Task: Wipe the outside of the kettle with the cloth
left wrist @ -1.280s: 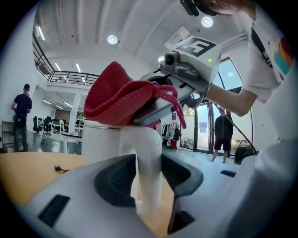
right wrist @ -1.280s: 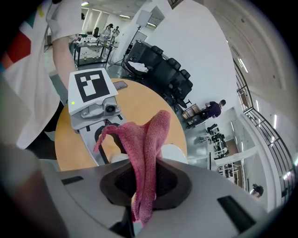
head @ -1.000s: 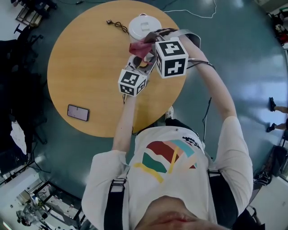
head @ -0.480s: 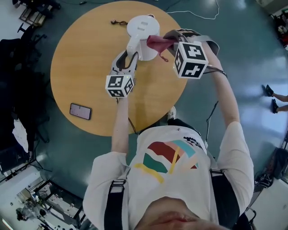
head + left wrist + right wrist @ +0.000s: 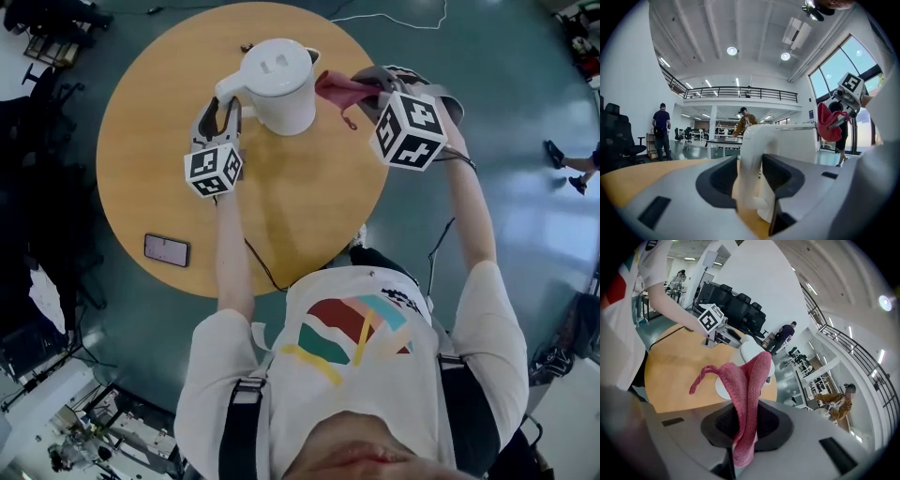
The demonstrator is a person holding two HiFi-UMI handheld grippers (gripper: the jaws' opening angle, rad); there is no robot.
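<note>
Clamping the handle [image 5: 751,154] tight, left gripper [image 5: 218,111] has the white kettle [image 5: 278,86]; right gripper [image 5: 743,427] is pinched shut on the pink cloth [image 5: 750,385], just beside the kettle; kettle's at the round tabletop's [image 5: 281,206] far side; 1 phone [image 5: 166,250] near the edge.

Far side: kettle [image 5: 278,86] blocks; phone [image 5: 166,250] nr left edge; tbl [image 5: 309,206] ctr free.
</note>
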